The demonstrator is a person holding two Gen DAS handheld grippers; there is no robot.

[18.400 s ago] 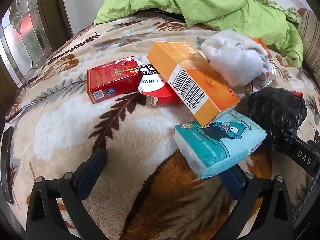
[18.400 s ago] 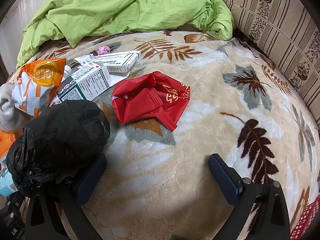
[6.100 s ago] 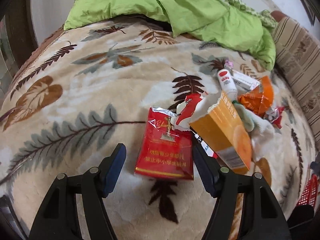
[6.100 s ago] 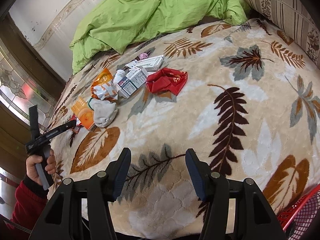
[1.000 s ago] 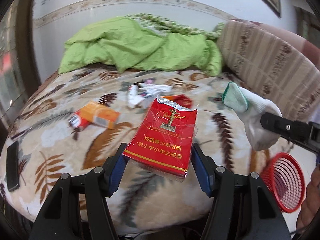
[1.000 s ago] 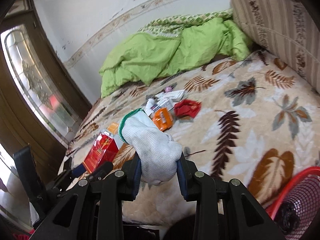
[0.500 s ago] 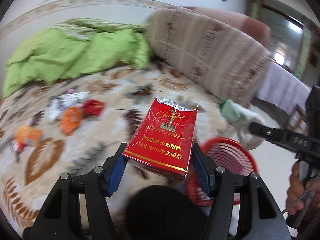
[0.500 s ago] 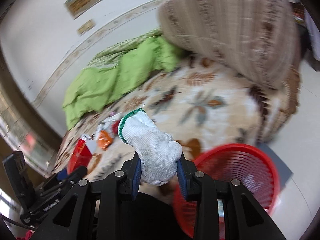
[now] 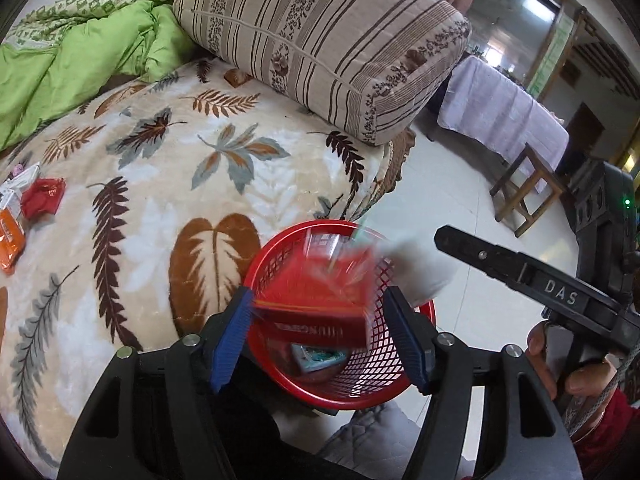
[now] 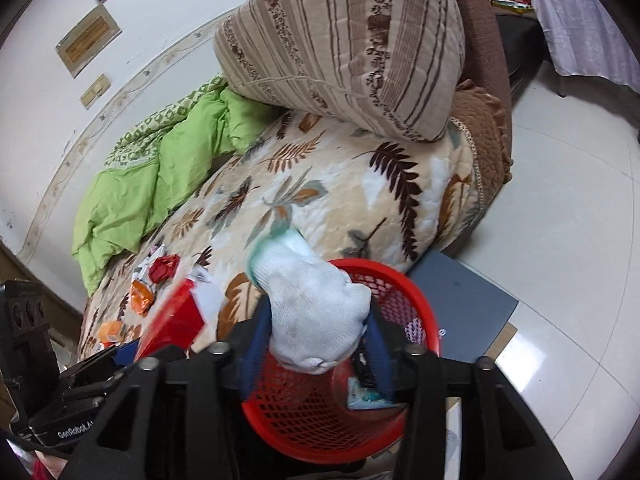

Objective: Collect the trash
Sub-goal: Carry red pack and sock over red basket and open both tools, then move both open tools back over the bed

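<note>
Over the red mesh basket (image 9: 340,384), both claws letting go at once. Left gripper (image 9: 320,328) with jaws opening, blue pads (image 9: 230,340) drawn clear of the red cigarette carton (image 9: 316,304), which shows blurred and tipping in the gap, apparently dropping toward the basket mouth. Right gripper (image 10: 316,344) likewise opening, the white work glove (image 10: 316,304) with its green cuff sagging between the pads, still brushing the left one, clear of the right, directly above the red basket (image 10: 312,432). Already inside, toward 6 o'clock of the basket: a pale blue tissue pack (image 9: 318,358).

Reading for the task: two more pieces of trash about to land, neither yet settled at the bottom.

Against the view half a second back: carton then sharp and upright, clamped tight between the pads; glove then pinched hard in nearly closed jaws; basket then at 4 o'clock, now dead centre under both tools. Against the view eighteen seconds back: heap on the bed much thinned.

Outward, at 9 o'clock in the left wrist view, on the leaf-print blanket (image 9: 160,208): a red wrapper (image 9: 42,196) and an orange packet (image 9: 10,240) left to collect. At 12 o'clock, a striped bolster (image 9: 320,40); at 11, a green quilt (image 9: 80,52).
</note>
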